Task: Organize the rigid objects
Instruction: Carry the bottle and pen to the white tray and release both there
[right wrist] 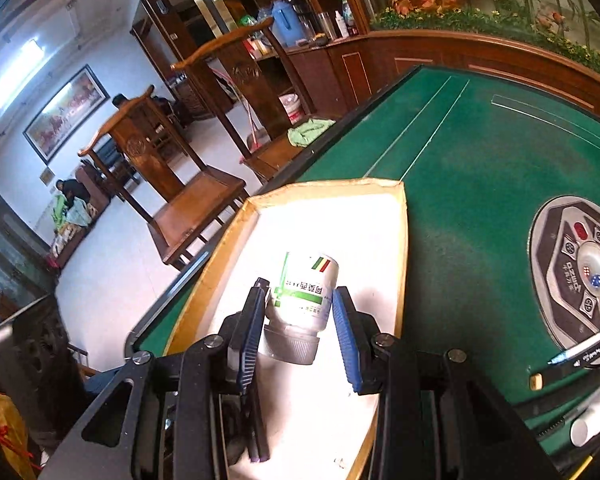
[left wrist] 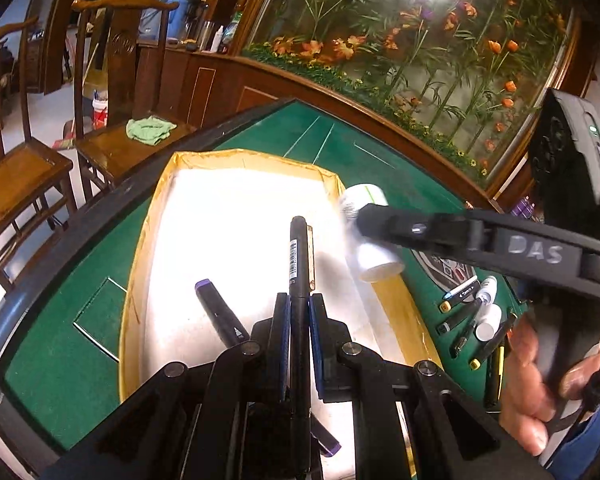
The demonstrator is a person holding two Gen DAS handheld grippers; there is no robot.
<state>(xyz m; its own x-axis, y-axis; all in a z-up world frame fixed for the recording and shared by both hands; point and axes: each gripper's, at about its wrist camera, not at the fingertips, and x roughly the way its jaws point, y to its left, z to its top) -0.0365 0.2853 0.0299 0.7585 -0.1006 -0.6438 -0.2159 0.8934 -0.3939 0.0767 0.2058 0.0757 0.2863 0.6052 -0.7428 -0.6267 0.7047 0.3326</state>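
A white-lined tray with a yellow rim [left wrist: 152, 216] lies on the green table; it also shows in the right wrist view [right wrist: 400, 240]. My left gripper [left wrist: 299, 304] is shut on a black pen [left wrist: 298, 252] held over the tray. A purple-capped marker [left wrist: 216, 312] lies in the tray. My right gripper [right wrist: 298, 292] is shut on a white medicine bottle [right wrist: 306, 284] with a green label, held over the tray. In the left wrist view the bottle [left wrist: 364, 204] hangs at the tray's right rim under the right gripper's fingers [left wrist: 384, 224].
Several pens, markers and small white bottles [left wrist: 476, 320] lie on the green felt right of the tray. A round dice console [right wrist: 580, 272] sits in the table's middle. Wooden chairs [left wrist: 24, 176] stand beyond the table's left edge. A green cloth [left wrist: 150, 130] lies on one chair.
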